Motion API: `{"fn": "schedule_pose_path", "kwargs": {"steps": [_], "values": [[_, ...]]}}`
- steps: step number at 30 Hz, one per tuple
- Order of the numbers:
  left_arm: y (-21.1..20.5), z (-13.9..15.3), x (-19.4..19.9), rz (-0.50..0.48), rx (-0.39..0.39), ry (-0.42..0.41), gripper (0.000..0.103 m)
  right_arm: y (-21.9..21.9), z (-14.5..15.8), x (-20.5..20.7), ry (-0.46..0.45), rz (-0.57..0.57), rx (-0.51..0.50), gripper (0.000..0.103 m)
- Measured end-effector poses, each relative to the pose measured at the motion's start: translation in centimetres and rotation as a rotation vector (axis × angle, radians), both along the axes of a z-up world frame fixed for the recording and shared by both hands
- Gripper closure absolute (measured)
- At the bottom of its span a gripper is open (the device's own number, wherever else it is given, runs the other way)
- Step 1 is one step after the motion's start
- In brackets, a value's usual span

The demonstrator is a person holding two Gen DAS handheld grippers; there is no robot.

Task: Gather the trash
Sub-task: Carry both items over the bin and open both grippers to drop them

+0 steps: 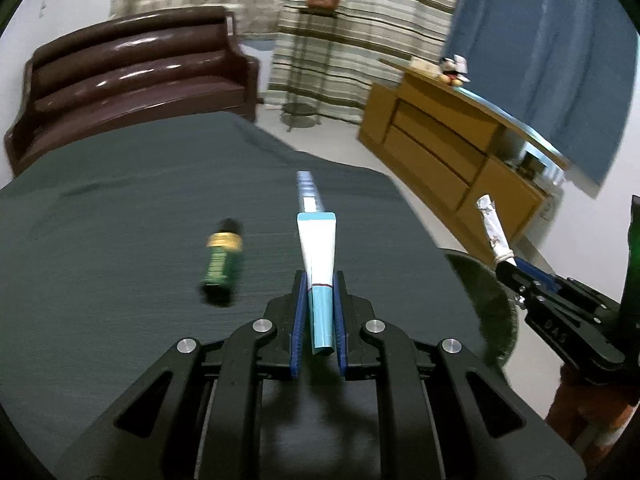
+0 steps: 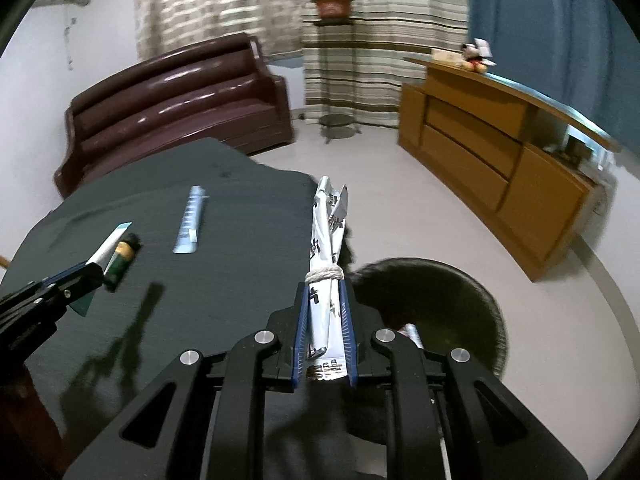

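My left gripper (image 1: pixel 320 276) is shut on a white and teal tube (image 1: pixel 318 248), held above the dark table (image 1: pixel 120 220). It shows in the right wrist view (image 2: pixel 90 270) too. My right gripper (image 2: pixel 325 280) is shut on a rolled white paper tied with string (image 2: pixel 326 236), held over the table's right edge, near a dark round bin (image 2: pixel 440 300) on the floor. A small green bottle with a gold cap (image 1: pixel 222 262) lies on the table, also seen in the right wrist view (image 2: pixel 122 258). A light blue strip (image 2: pixel 191 220) lies farther back on the table.
A brown sofa (image 1: pixel 132 76) stands behind the table. A wooden cabinet (image 1: pixel 452 148) runs along the right, with a soft toy (image 2: pixel 476 58) on top. A plant stand with a pot (image 2: pixel 332 6) stands by the striped curtains. Some trash lies in the bin.
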State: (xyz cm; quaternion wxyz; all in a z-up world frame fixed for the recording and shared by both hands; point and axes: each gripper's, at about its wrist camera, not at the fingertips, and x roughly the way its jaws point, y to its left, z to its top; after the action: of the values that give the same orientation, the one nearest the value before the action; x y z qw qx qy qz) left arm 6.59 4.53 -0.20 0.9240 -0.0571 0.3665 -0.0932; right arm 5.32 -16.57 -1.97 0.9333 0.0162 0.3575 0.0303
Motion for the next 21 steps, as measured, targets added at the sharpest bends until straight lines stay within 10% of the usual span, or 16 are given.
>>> {"fn": "schedule_pose_path", "kwargs": {"steps": [21], "values": [[-13.3,-1.3,1.6,-0.184,0.087,-0.020,0.090,-8.3,-1.8,0.0,0.000,-0.143,0.014,0.086]]}}
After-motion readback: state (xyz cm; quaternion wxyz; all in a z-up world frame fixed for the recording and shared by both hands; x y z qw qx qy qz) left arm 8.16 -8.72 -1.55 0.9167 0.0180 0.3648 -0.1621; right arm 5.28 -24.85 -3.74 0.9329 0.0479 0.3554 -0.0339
